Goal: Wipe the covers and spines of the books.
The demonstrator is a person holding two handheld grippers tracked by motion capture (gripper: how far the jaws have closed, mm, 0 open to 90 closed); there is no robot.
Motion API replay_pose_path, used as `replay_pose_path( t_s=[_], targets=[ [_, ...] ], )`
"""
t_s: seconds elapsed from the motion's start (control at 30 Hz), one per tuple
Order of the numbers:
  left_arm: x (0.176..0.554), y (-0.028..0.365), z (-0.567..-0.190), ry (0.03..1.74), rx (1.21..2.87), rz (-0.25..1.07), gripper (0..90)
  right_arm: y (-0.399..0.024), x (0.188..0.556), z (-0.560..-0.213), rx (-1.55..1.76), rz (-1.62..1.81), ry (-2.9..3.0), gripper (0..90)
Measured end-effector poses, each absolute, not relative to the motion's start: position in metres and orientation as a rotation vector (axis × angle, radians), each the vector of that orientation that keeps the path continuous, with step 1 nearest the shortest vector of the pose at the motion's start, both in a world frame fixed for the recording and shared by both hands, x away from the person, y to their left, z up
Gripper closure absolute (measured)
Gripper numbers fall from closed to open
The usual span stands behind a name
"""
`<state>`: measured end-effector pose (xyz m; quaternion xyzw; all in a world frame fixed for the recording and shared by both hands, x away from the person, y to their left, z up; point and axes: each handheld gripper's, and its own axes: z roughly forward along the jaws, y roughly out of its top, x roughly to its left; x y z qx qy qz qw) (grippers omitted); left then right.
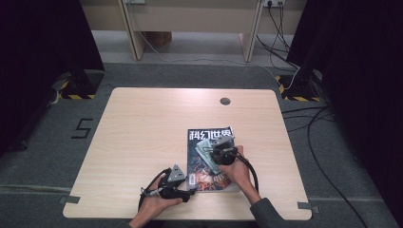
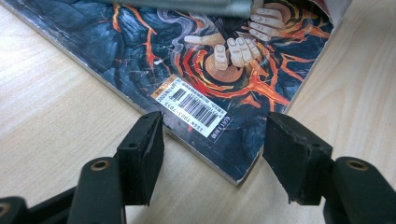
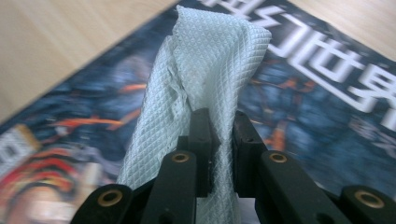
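A magazine (image 1: 197,159) with a dark cover of orange and red swirls lies flat on the wooden table (image 1: 142,128), right of the middle and near the front. My right gripper (image 1: 212,148) is over its cover, shut on a pale, waffle-textured cloth (image 1: 204,152). In the right gripper view the cloth (image 3: 210,56) rises from between the jaws of my right gripper (image 3: 220,116) and folds over the magazine (image 3: 303,93). My left gripper (image 1: 192,190) is at the magazine's near left corner, open. In the left gripper view my left gripper (image 2: 215,121) straddles that corner of the magazine (image 2: 196,56), pads apart from it.
A barcode label (image 2: 196,109) sits near the magazine's corner. A round cable hole (image 1: 225,100) is in the table's far side. Cables (image 1: 304,123) trail over the grey floor to the right. Black curtains hang on both sides, and a pale wooden bench (image 1: 190,19) stands behind.
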<state>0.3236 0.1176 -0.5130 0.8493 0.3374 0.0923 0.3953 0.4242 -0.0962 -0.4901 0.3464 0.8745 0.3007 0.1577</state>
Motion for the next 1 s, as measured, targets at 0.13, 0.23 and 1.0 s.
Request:
replay_pose_path(
  t_s=[0.13,0.23,1.0],
  targets=[
    [0.324,0.118,-0.513,0.854,2.152,0.236,37.6,-0.085,0.420,-0.491,0.968,0.908,2.538,81.6],
    [0.323,0.118,-0.514,0.856,2.147,0.237,37.7,-0.072,0.412,-0.493,0.933,0.966,2.584,81.6],
    [0.321,0.126,-0.514,0.863,2.143,0.258,39.2,-0.174,0.425,-0.488,1.197,0.852,2.409,79.6]
  ],
)
